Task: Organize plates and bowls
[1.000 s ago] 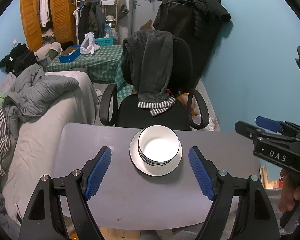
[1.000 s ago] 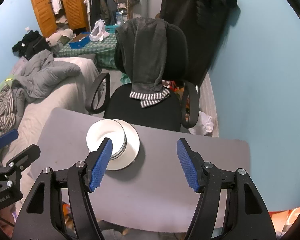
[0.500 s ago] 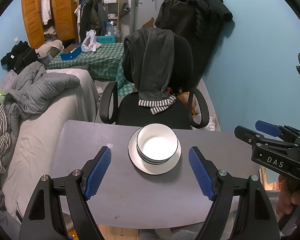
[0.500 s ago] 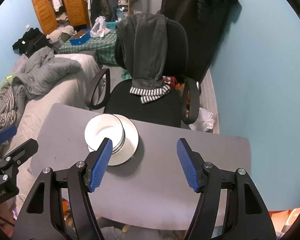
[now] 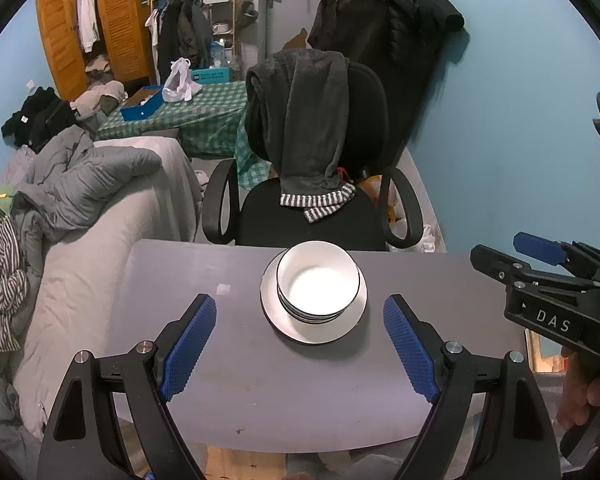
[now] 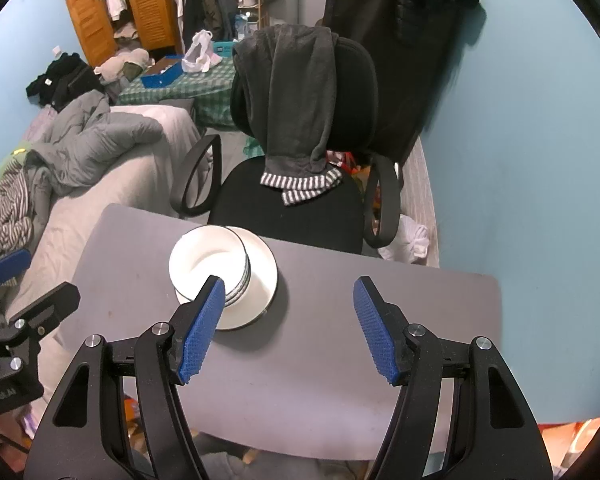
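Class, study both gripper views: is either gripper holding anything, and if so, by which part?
Nothing is held. The left gripper is opening, empty, short of the stacked bowls on the plate. The right gripper is open over the bare table.

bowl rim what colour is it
White bowl with a thin dark rim line, clearest in the left wrist view.

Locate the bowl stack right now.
The bowl stack sits on the white plate near the grey table's far edge, just before the black office chair; in the left wrist view it is centred, in the right wrist view left of centre.
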{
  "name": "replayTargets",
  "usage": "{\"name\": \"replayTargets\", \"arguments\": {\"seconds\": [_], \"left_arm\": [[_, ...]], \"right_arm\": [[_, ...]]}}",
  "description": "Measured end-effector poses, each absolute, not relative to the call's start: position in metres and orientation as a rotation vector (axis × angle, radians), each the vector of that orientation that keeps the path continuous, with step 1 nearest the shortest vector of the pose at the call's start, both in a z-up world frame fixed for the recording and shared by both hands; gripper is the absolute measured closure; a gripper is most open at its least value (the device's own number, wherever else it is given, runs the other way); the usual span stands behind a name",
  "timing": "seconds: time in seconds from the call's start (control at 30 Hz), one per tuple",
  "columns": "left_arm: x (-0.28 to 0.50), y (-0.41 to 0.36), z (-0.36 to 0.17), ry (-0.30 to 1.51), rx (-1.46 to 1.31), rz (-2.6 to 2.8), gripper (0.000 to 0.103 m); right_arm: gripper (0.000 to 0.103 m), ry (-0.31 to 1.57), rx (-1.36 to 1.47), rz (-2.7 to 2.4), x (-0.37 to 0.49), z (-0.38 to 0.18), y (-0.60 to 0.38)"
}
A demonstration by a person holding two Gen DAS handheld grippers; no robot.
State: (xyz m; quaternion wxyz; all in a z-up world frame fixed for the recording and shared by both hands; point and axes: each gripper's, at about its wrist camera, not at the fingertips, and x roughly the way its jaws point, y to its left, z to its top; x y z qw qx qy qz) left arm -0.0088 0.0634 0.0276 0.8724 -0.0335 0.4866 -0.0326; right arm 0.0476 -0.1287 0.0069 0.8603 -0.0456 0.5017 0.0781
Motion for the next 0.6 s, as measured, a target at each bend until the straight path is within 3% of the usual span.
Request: {"name": "replayTargets", "arguments": {"seconds": [0.6], "left_arm": [[-0.0071, 0.073, 0.0226, 1.042, -0.11, -0.064, 0.016]], "right_arm": [[0.037, 1.057, -0.099, 0.174, 0.0472, 0.0076, -0.1201]]}}
